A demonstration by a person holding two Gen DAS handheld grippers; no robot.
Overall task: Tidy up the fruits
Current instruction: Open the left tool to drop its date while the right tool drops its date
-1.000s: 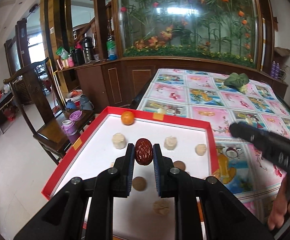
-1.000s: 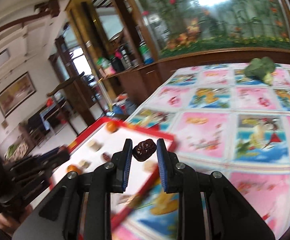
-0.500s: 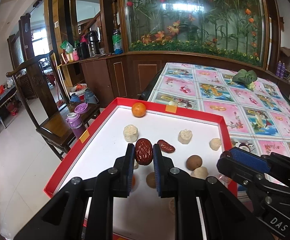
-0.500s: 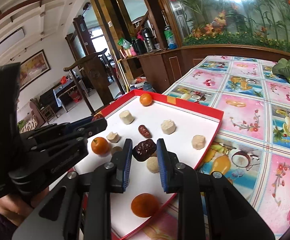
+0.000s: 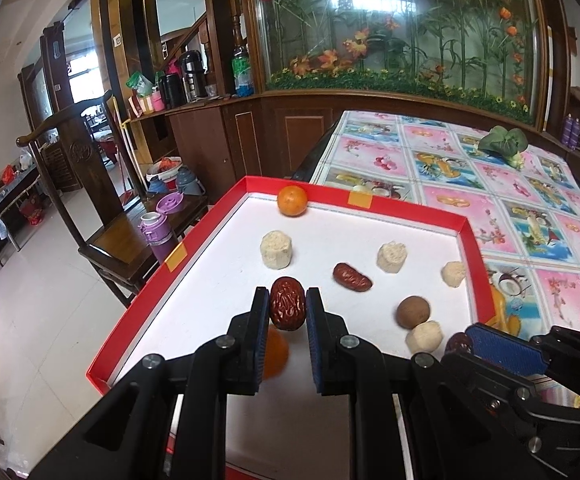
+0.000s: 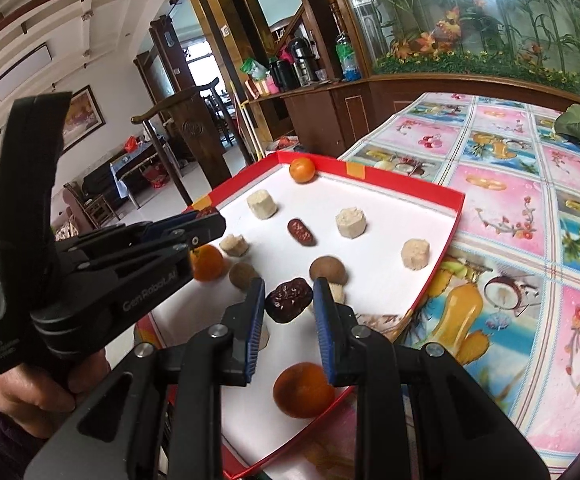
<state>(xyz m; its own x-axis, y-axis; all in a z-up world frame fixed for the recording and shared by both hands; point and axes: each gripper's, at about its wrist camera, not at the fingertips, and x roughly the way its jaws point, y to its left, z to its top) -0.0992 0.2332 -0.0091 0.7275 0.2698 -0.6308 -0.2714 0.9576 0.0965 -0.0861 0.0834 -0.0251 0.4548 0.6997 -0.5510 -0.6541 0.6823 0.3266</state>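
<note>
Over the red tray (image 5: 474,240), each gripper pinches a date.
The left gripper (image 5: 287,306) clamps its date (image 5: 287,303) above the tray's near-left part; the right gripper (image 6: 289,300) clamps the darker date (image 6: 288,300) above its near edge.

The tray (image 5: 406,209) has a red rim, a white floor and orange tape patches. On it lie orange tangerines (image 5: 292,200), cream-beige cakes (image 5: 276,249), glossy dark red dates (image 5: 352,277) and a brown round fruit (image 5: 413,311). The bench (image 5: 502,196) wears a pink-and-blue fruit-print cloth. Both black claws have blue pads (image 6: 256,322).
</note>
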